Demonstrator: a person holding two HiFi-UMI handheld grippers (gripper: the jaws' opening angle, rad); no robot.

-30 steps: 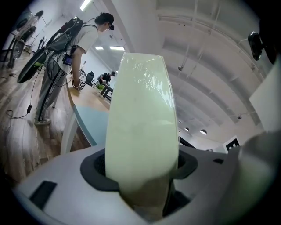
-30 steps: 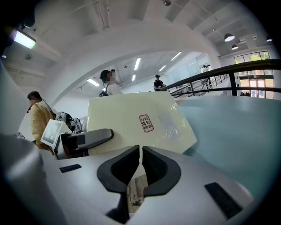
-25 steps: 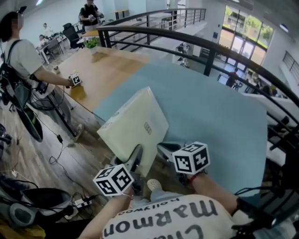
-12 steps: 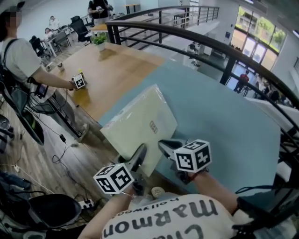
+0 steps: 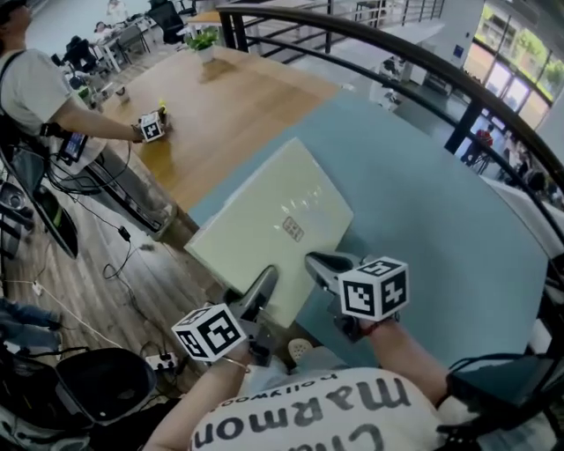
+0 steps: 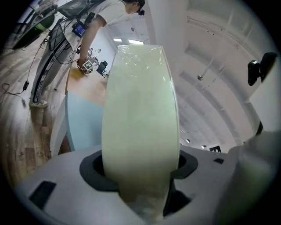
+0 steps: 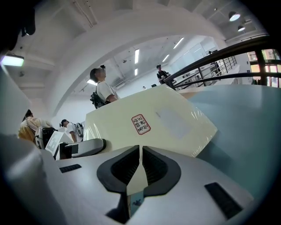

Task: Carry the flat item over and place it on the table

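Cream flat item (image 5: 280, 216); left gripper (image 5: 261, 289), right gripper (image 5: 326, 264) clamped on it

Flat item (image 6: 140, 114), pale cream, film-wrapped, seen edge-on and upright, clamped between left gripper (image 6: 141, 169) jaws. Dark pads (image 6: 93, 170) pressed against both faces. Blue table (image 6: 82, 123) seen low at left, wooden table (image 6: 90, 86) adjoining beyond it. Person (image 6: 106, 12) bent over wooden table, marker cube (image 6: 89, 65) at hand. Wood floor (image 6: 19, 127) seen far left. Ceiling lights (image 6: 136, 42) seen just above item.
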